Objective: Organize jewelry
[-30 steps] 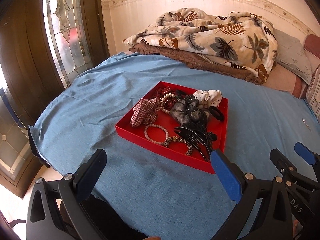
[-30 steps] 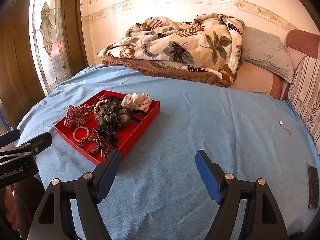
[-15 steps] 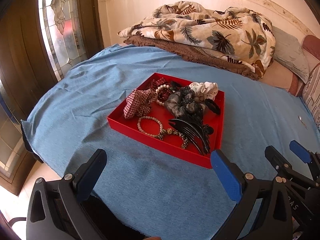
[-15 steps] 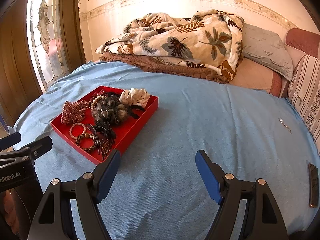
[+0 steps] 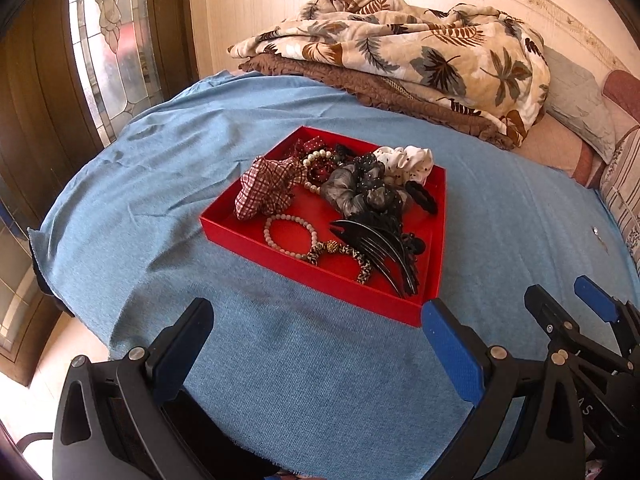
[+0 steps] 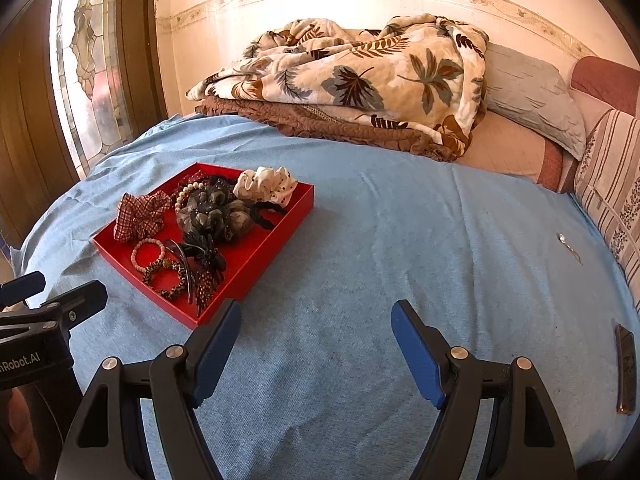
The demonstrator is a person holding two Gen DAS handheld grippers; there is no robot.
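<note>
One blue sheet (image 6: 400,240) covered the bed and carried everything else; at its far end a leaf-print blanket (image 6: 360,72) lay heaped on a brown quilt (image 6: 328,124), with a grey pillow (image 6: 528,92) beside them near the wall; a stained-glass window (image 5: 108,40) stood at the left. On the sheet sat a red tray (image 5: 308,270), left of the middle in the right wrist view and straight ahead in the left wrist view; inside it lay a checked red scrunchie (image 5: 268,186) at the left, a grey-black scrunchie (image 5: 360,192) in the middle, a white dotted scrunchie (image 5: 408,162) at the far right corner, a black comb clip (image 5: 380,250) near the front, a pale bead bracelet (image 5: 290,236) and a leopard-print bracelet (image 5: 342,254) just beside it. Both grippers hovered short of the tray, apart from it; the left gripper (image 5: 320,340) had its jaws spread wide with nothing between them; the right gripper (image 6: 316,340) likewise stood wide and empty over bare sheet. A small dark flat object (image 6: 626,368) lay at the sheet's right edge, too blurred to name.
</note>
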